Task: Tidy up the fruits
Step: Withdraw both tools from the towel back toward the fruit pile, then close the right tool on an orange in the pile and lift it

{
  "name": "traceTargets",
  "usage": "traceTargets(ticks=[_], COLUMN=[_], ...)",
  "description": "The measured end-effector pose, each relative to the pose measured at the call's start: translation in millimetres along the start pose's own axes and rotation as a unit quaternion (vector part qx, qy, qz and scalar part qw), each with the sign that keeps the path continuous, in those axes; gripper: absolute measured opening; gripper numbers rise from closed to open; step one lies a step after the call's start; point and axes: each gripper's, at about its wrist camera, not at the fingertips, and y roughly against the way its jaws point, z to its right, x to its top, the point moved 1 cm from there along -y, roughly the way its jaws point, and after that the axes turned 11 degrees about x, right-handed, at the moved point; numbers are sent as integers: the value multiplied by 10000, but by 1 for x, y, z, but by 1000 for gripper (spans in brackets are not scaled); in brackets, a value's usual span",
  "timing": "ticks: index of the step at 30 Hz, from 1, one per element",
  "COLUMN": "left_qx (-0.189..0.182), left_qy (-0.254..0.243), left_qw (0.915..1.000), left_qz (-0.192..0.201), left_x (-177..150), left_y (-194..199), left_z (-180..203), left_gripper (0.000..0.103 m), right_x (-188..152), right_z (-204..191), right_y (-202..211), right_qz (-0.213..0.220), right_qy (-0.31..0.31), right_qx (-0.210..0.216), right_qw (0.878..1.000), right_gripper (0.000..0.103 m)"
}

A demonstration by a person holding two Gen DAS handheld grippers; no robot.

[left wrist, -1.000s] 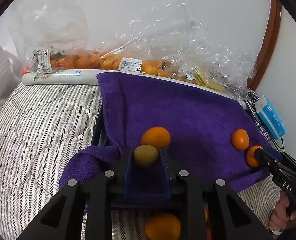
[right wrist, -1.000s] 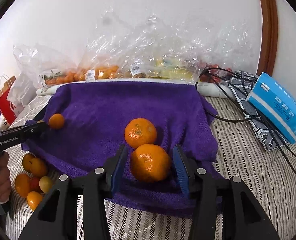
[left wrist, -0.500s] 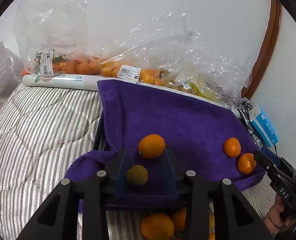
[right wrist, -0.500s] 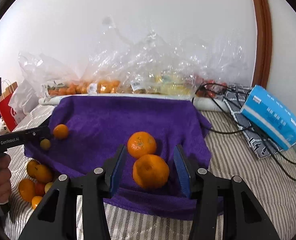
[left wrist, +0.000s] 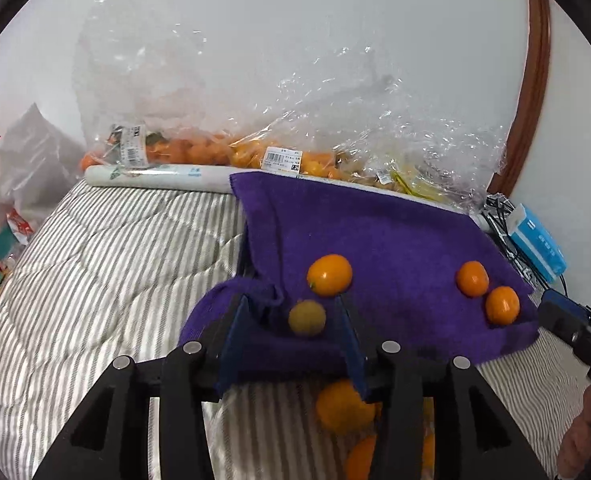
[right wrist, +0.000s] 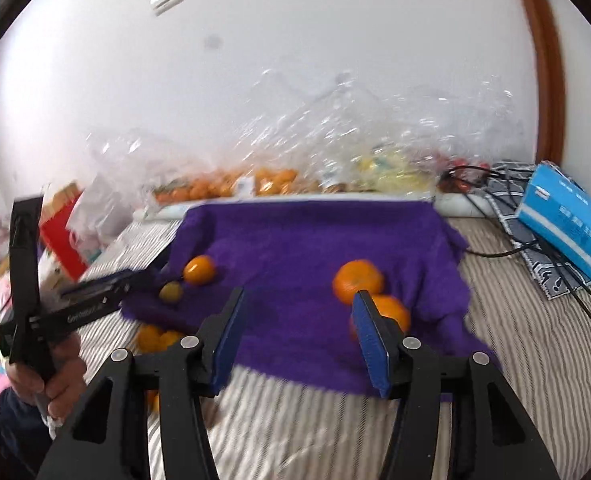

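Our left gripper (left wrist: 291,332) is opening; the greenish fruit (left wrist: 307,317) lies free between its pads on the purple towel (left wrist: 395,240). Our right gripper (right wrist: 295,332) is opening too, empty, two mandarins (right wrist: 357,280) lying on the towel just beyond its right finger.

1. A striped quilt (left wrist: 107,264) covers the bed.
2. A white paper roll (left wrist: 155,174) lies along the quilt's far edge.
3. Clear plastic bags (left wrist: 375,128) are piled behind the roll.
4. A blue box (right wrist: 571,220) rests on the quilt's right side, over black cables (right wrist: 515,240).
5. A red bag (right wrist: 61,240) stands left of the quilt.
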Motion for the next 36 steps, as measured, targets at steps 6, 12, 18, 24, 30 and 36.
traceTargets(ticks=[6,12,18,24,30,36], left_qx=[291,337,310,275,295,267], left_qy=[-147,-41,304,439,303,339], left_qw=[9994,9993,9989,9985,9989,9989], left_qz=[118,140,168,163,224,166], left_x=[-20,-40,-44,-44,-45,-44], left_y=[20,40,46,45,47,45], left_z=[-18,-43,-62,-67,-61,-63], left_gripper=[43,44,46,46,46,46], right_x=[-29,-50,-57,-60,-66,-68], right_z=[-52,-83,-83,-83,-93,-97], right_y=[-12,-26,-45,-52,-56,-52], right_qz=[-515,-837,-1057,-1225,-1446,-1425], right_qy=[471,646,577,568,813,901], right_qx=[231,447,324,384,427,508], right_qw=[9973,9934,9922,9901,9852,9844], right_gripper=[48,47,46,47,44,37])
